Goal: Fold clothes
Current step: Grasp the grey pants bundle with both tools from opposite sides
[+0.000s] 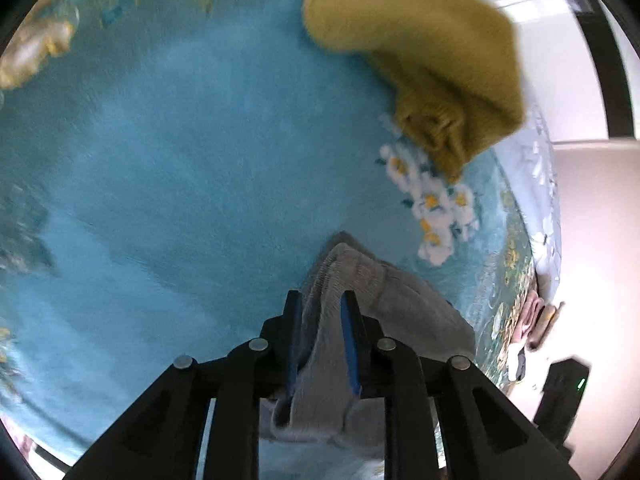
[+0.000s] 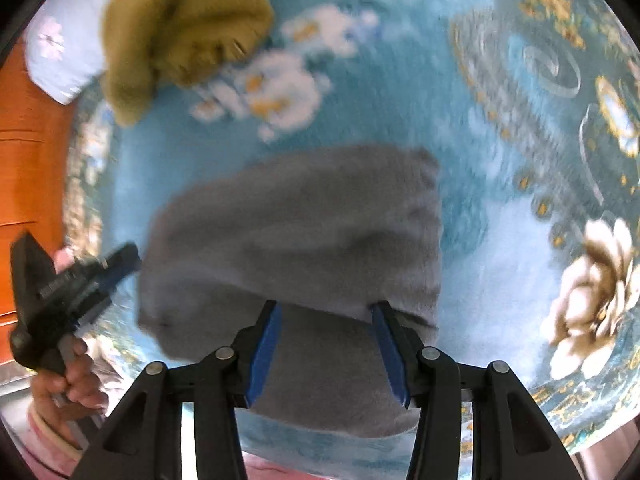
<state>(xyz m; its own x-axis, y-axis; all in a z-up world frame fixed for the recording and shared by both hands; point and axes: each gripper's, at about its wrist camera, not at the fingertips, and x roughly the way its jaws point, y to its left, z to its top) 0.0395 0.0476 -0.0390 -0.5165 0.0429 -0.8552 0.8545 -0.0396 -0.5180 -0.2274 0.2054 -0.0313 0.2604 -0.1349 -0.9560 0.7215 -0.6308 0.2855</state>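
Note:
A grey knit garment [image 2: 296, 232] lies partly folded on a blue floral blanket [image 2: 500, 200]. My left gripper [image 1: 322, 300] is shut on the grey garment [image 1: 360, 312] at its edge, cloth bunched between the blue pads. In the right wrist view the left gripper [image 2: 124, 260] is at the garment's left edge, held by a hand. My right gripper [image 2: 326, 308] is open, its fingers wide apart over the garment's near part, with cloth between and beneath them. A mustard-yellow knit garment [image 1: 432, 64] lies crumpled further away; it also shows in the right wrist view [image 2: 176, 28].
The blanket [image 1: 160, 140] has white flower prints [image 1: 432, 204] and gold patterns. A light blue pillow [image 2: 56, 56] lies beyond the yellow garment. An orange wooden panel [image 2: 28, 152] stands at the left. A white floor [image 1: 592, 240] and a black object [image 1: 560, 396] are off the bed's edge.

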